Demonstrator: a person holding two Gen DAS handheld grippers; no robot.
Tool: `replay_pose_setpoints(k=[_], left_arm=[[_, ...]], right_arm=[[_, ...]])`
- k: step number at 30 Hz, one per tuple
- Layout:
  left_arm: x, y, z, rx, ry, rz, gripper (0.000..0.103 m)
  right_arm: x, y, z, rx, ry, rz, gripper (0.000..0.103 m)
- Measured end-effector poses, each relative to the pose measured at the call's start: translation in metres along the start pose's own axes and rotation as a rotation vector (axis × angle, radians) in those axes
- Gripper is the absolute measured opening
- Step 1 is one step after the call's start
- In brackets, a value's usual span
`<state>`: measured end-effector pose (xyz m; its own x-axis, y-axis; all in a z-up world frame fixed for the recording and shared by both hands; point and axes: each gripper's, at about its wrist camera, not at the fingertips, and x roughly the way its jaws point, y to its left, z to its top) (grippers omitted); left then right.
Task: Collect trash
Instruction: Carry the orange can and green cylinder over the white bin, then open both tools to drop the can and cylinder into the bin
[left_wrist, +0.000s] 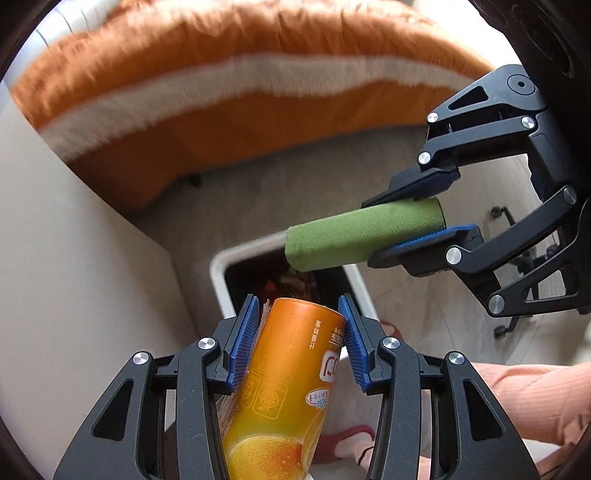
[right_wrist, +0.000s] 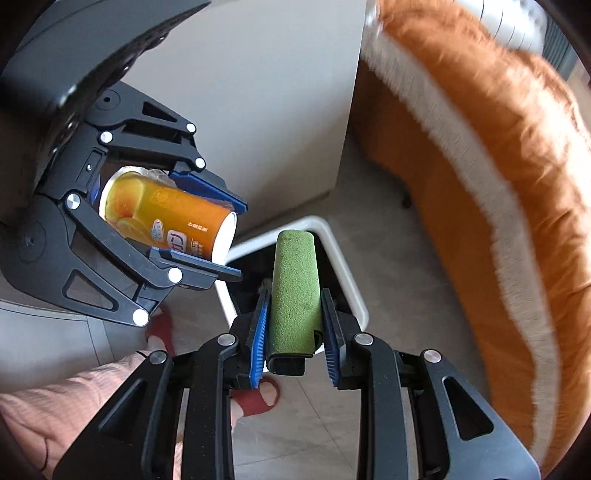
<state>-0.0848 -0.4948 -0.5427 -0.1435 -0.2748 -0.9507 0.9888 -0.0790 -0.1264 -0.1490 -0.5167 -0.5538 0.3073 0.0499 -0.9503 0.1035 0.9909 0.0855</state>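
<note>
Basically we're poised to drop: left gripper (left_wrist: 301, 334) pinches the orange juice can (left_wrist: 284, 384), right gripper (right_wrist: 295, 332) clamps the green roll (right_wrist: 294, 284), both tipped over the white bin (right_wrist: 341, 254); contents probably trash, too dark.

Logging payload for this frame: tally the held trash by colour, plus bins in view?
Orange: 1, the orange drink can in the left gripper.
Green: 1, the green roll in the right gripper.
White: 1, the white trash bin below both.
Total: 3 things, 2 of them held trash.
</note>
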Motion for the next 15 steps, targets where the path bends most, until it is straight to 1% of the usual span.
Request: replay_pose_setpoints(k=[2, 3, 4, 5, 6, 8, 10, 12, 15], left_arm=[[0.036, 0.006, -0.008, -0.001, 0.029, -0.016, 0.045], [0.046, 0.008, -0.011, -0.004, 0.034, -0.036, 0.045], [0.059, 0.011, -0.013, -0.010, 0.044, -0.064, 0.052], [0.068, 0.011, -0.014, -0.012, 0.054, -0.079, 0.086], [0.081, 0.012, -0.017, -0.015, 0.070, -0.072, 0.099], [0.096, 0.013, -0.021, -0.020, 0.075, -0.063, 0.098], [0.109, 0.011, -0.023, -0.025, 0.092, -0.056, 0.098], [0.113, 0.008, -0.025, -0.018, 0.093, -0.053, 0.098], [0.107, 0.006, -0.028, -0.033, 0.084, -0.060, 0.098]], right_arm=[[0.030, -0.005, -0.007, -0.011, 0.022, -0.002, 0.028], [0.047, -0.006, -0.011, -0.025, 0.037, 0.002, 0.028], [0.060, -0.007, -0.014, -0.034, 0.055, 0.014, 0.032], [0.077, -0.008, -0.020, -0.052, 0.074, 0.022, 0.047], [0.085, -0.009, -0.022, -0.066, 0.084, 0.022, 0.095], [0.099, -0.008, -0.029, -0.100, 0.091, 0.016, 0.099], [0.115, -0.007, -0.036, -0.116, 0.131, 0.010, 0.099], [0.122, -0.005, -0.040, -0.121, 0.142, -0.006, 0.099], [0.121, -0.002, -0.042, -0.127, 0.144, -0.015, 0.099]])
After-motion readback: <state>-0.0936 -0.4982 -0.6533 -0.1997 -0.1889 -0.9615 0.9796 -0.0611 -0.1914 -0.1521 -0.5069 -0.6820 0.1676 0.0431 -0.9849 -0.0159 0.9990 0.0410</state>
